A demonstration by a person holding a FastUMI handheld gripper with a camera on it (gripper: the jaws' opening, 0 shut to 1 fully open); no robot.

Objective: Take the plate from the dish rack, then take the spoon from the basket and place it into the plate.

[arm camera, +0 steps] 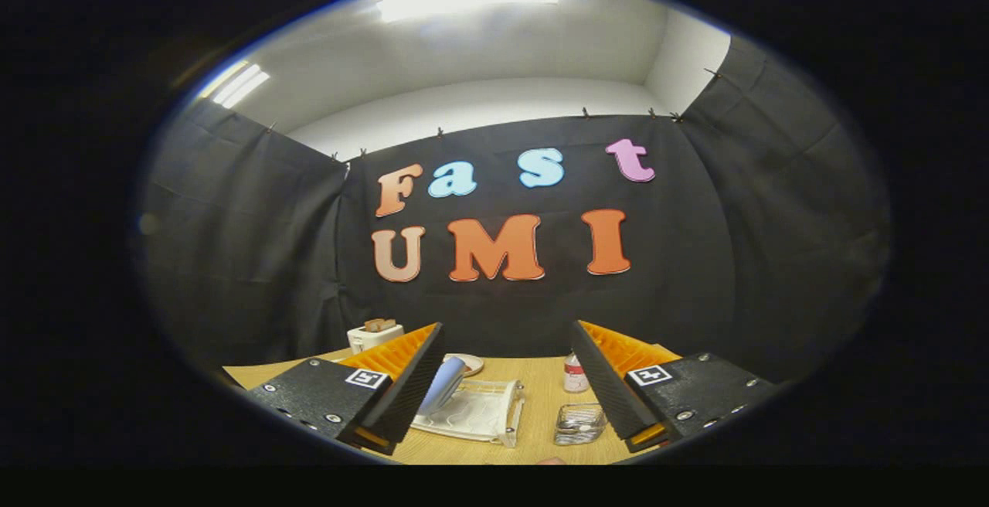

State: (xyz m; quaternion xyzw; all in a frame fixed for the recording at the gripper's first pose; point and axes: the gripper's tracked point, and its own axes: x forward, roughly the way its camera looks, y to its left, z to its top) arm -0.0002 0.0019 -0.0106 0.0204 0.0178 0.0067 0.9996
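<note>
Hovering above a wooden table (541, 383), the gripper (506, 383) holds its fingers wide apart, gripping nothing. Between them lies a clear dish rack (475, 410) with a pale plate (442, 385) standing tilted in it beside one finger. A small glass basket (579, 423) and bottle (574, 374) sit near the other. A toaster (373, 335) stands beyond.

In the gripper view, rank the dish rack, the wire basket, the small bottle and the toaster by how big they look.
1. Dish rack, clearly largest.
2. Toaster and wire basket look alike; the toaster stands farther off, so unranked.
3. Small bottle.
Gripper fingers open, holding nothing.
</note>
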